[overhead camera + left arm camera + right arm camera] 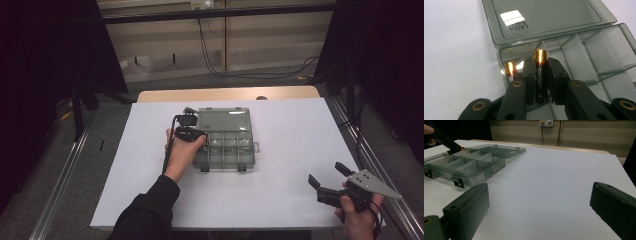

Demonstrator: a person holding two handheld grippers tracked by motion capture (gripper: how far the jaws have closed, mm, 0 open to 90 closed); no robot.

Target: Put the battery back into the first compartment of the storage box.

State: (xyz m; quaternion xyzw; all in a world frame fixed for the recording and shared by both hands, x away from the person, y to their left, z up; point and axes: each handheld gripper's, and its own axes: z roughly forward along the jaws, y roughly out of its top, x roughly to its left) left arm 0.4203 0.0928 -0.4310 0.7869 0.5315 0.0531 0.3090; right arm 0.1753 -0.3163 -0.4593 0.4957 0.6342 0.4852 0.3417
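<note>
Left gripper (541,80) is clamped on an upright black AA battery w/ copper-gold top (540,75), held over the corner compartment at the hinge side of the open smoky-grey translucent plastic organiser box (223,142); a second black-and-gold battery (509,72) already stands in that corner compartment, so I'd say one cell is placed, one is mid-way, and the other compartments look empty. Right gripper (328,176) idles w/ jaws spread wide, nothing between them, well apart from the box near the front-right edge of the white table sheet (290,130). Writing: lid (544,17) is embossed w/ what reads like "LARIA" upside down, battery print too small to read, and the small white label (477,179) on the box front is illegible.
</note>
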